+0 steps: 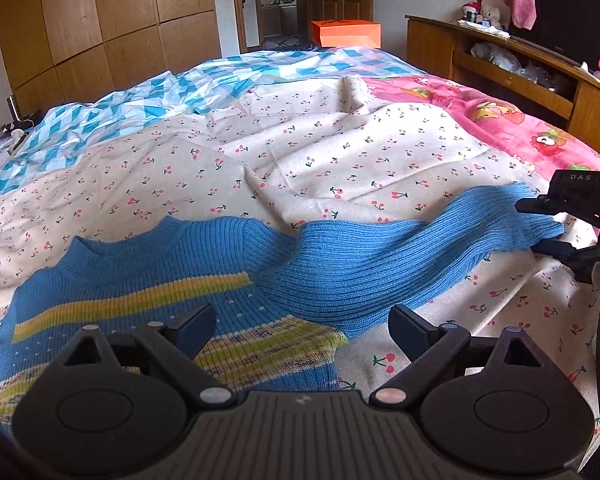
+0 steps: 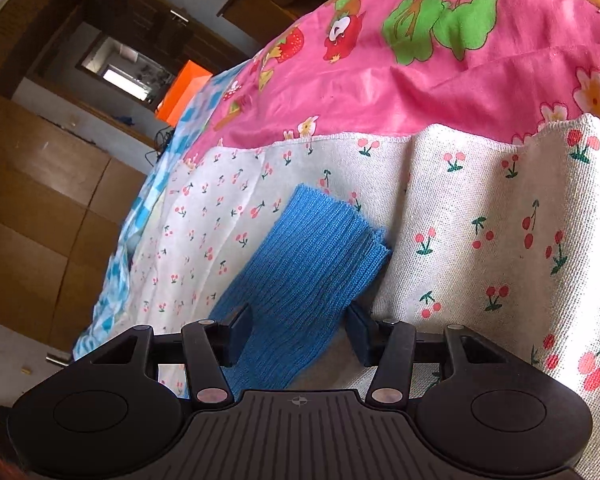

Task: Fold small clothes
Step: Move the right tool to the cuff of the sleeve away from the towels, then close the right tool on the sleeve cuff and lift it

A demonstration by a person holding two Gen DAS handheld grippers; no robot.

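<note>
A blue knit sweater with yellow stripes lies flat on a cherry-print cloth. Its right sleeve stretches out to the right. My left gripper hovers open over the sweater's side, near the striped hem, with nothing pinched between its fingers. My right gripper comes in from the right edge at the cuff. In the right wrist view the sleeve runs between the right gripper's jaws. Both fingers stand at the sleeve's side edges, and the knit is not bunched.
The cherry cloth lies over a pink cartoon sheet and a blue checked sheet on a bed. A wooden shelf unit stands at the right, wardrobes at the left, and an orange box beyond the bed's far end.
</note>
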